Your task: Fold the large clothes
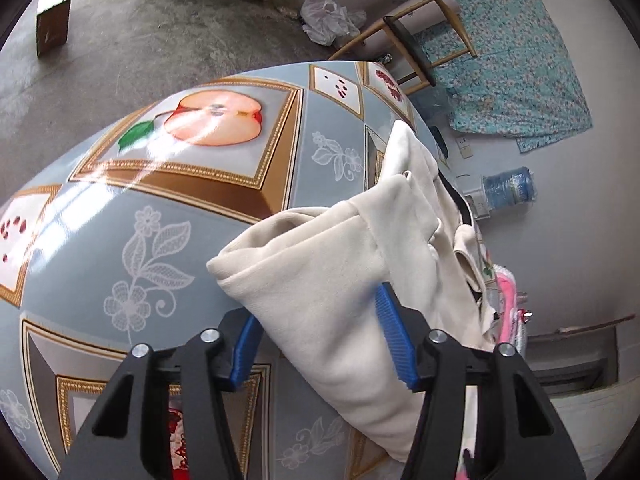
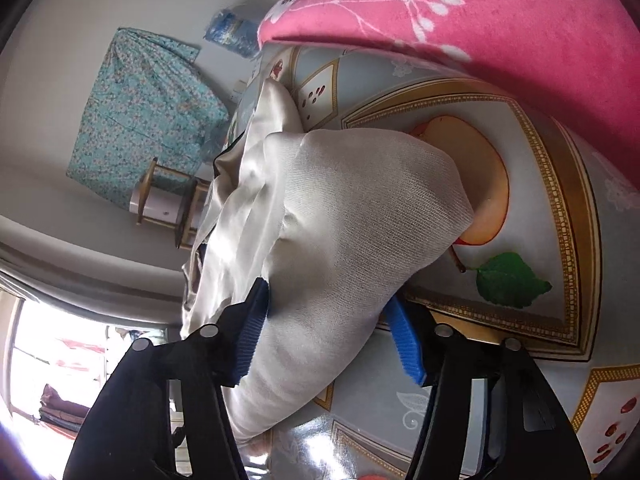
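Garment (image 1: 320,280) sits bunched on the desk (image 1: 168,208), a thick fold clamped in each claw: left claw (image 1: 320,344), right claw (image 2: 332,340). Lift both ends level, pull taut, then lay flat clear of the pink cloth (image 2: 480,40) at the far edge.

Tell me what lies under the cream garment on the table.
Under the cream garment lies the glossy fruit-print tablecloth; the cloth hides part of an apple picture. Both grippers clamp bunched fabric, so whatever lies beneath the bundle's middle cannot be seen.
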A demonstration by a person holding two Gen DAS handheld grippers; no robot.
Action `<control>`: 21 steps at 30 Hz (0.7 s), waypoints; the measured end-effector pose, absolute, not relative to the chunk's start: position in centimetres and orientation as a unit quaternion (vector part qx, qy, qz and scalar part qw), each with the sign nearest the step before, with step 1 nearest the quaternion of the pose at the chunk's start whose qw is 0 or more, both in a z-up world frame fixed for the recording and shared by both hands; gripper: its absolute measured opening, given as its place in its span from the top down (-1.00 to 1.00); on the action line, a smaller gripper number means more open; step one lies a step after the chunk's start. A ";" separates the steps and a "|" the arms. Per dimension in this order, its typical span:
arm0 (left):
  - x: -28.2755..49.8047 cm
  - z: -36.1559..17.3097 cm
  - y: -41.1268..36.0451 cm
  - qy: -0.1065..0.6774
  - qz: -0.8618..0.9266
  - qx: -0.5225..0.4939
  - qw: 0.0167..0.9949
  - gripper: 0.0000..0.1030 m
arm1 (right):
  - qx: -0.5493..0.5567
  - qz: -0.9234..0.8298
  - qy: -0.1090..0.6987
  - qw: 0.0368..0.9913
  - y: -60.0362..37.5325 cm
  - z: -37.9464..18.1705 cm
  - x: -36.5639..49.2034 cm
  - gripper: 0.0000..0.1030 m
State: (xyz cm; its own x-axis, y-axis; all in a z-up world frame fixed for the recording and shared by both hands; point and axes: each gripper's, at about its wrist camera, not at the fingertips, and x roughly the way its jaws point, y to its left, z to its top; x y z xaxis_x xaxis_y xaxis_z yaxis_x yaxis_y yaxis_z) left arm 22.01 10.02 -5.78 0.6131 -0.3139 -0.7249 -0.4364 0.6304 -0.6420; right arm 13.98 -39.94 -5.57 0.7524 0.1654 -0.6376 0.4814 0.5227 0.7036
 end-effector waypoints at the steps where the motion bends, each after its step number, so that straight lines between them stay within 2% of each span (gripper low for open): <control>1: 22.1 -5.7 9.7 0.435 0.039 -0.406 0.803 0.25 | 0.460 -0.107 0.343 0.812 -39.7 -5.4 14.2 0.20; 3: 22.0 -5.2 9.1 0.422 0.034 -0.343 0.838 0.77 | 0.415 -0.113 0.352 0.831 -39.1 -4.8 14.8 0.62; 4: 22.0 -4.5 8.5 0.411 0.025 -0.297 0.861 0.86 | 0.391 -0.112 0.352 0.843 -38.9 -4.2 14.9 0.74; 6: 21.5 -2.9 6.9 0.383 0.016 -0.204 0.901 0.90 | 0.339 -0.107 0.346 0.868 -38.3 -2.8 14.8 0.85; 10: 20.1 0.0 4.1 0.323 0.006 -0.068 0.944 0.91 | 0.235 -0.105 0.325 0.910 -35.9 0.2 13.9 0.88; 16: 17.0 3.0 5.4 0.312 -0.037 -0.059 0.948 0.91 | 0.210 -0.073 0.319 0.921 -35.2 2.0 10.1 0.89; 21: 12.3 2.8 8.8 0.364 -0.063 -0.071 0.927 0.91 | 0.287 -0.025 0.355 0.890 -36.5 0.1 5.8 0.89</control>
